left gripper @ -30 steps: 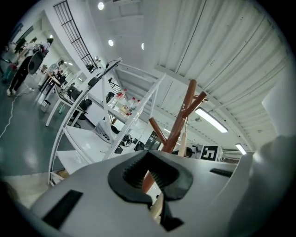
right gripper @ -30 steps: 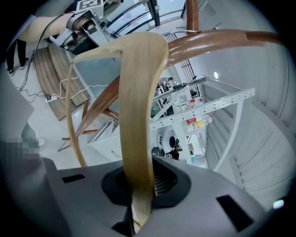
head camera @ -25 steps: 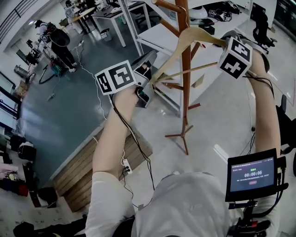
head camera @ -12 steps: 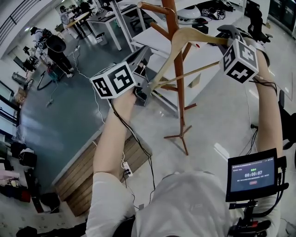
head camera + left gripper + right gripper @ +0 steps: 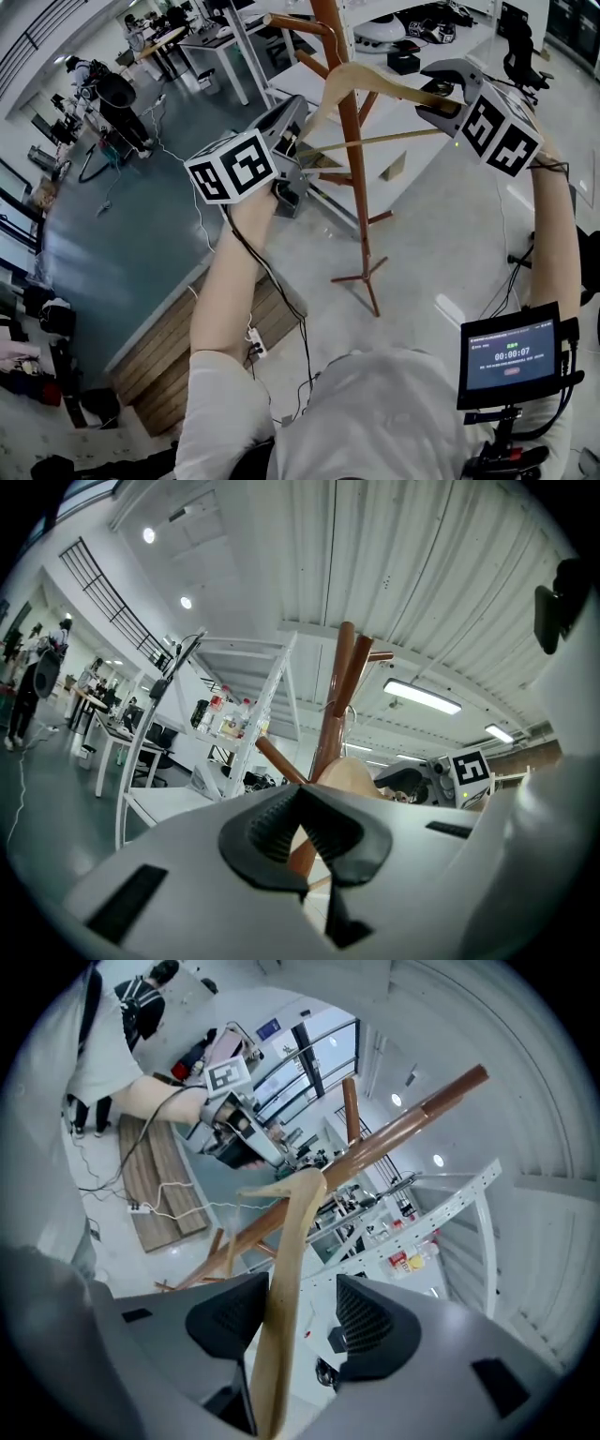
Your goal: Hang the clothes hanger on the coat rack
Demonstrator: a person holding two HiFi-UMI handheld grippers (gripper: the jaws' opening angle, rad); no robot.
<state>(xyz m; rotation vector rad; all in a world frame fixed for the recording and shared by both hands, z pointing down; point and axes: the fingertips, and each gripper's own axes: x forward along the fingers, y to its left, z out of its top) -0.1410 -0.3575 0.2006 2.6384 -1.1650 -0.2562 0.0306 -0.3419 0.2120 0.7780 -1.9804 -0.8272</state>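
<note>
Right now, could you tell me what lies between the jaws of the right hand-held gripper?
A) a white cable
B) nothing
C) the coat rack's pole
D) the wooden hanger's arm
D: in the right gripper view, the wooden hanger runs between the opening jaws of the right hand-held gripper, one pad clear of it.

hanger across coat rack (table behind it)

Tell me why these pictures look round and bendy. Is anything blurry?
Both gripper views are fisheye, round with black corners; in the right gripper view the wooden hanger looks soft near the lens; in the head view the glossy floor shows glare.
</note>
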